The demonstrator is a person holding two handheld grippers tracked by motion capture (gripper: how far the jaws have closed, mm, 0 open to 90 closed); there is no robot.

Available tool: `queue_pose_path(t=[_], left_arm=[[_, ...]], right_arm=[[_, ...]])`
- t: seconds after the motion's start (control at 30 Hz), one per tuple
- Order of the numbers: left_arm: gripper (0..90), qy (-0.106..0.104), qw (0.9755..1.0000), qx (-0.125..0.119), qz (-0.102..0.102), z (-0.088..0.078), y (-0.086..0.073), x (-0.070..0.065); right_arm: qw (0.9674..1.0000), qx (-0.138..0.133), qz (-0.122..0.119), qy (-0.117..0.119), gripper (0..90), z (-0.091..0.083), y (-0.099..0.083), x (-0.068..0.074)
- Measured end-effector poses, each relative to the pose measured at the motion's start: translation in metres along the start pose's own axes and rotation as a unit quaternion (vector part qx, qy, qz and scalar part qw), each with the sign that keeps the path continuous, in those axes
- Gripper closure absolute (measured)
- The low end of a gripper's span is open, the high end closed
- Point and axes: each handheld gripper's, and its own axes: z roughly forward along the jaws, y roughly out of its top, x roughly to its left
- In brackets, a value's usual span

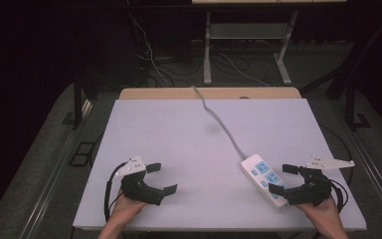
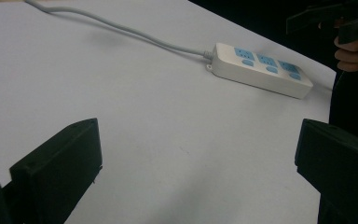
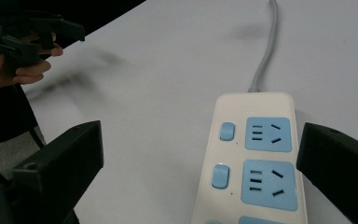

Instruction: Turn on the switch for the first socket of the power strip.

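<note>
Hands at the near edge of a white rectangular table (image 1: 179, 129) each grip a black two-jaw tool, seen from above. The left gripper (image 1: 161, 178) sits near the table's front-left corner, its jaws spread wide and holding nothing, its grey three-cornered plate (image 1: 132, 164) tilted on top. The right gripper (image 1: 284, 178) rests at the front-right, jaws likewise wide apart and empty, just beside the near end of a white plastic power strip with pale blue sockets and switches (image 1: 265, 178).

The strip lies flat on the table at its right-front, angled so its near end points toward the person's right hand (image 1: 323, 211). A grey power cable (image 1: 219, 122) runs from the strip's far end across the tabletop and over the back edge. In the right gripper view the strip (image 3: 256, 158) lies between the two open jaws, closer to the right-hand one, with two blue sockets and two blue switches plainly visible. In the left gripper view the strip (image 2: 261, 69) lies well ahead on bare tabletop, three sockets showing. Beyond the table, a dark floor carries loose cables (image 1: 154, 55) and a white metal desk frame (image 1: 248, 45).
</note>
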Motion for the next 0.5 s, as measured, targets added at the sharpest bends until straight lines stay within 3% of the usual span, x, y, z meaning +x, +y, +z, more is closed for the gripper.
queue_pose_path(t=[0.5], left_arm=[[0.0, -0.003, 1.0, 0.004, -0.002, 0.0, -0.001, 0.0]], right_arm=[[0.9994, 0.033, -0.006, 0.005, 0.2, 0.007, 0.012, 0.005]])
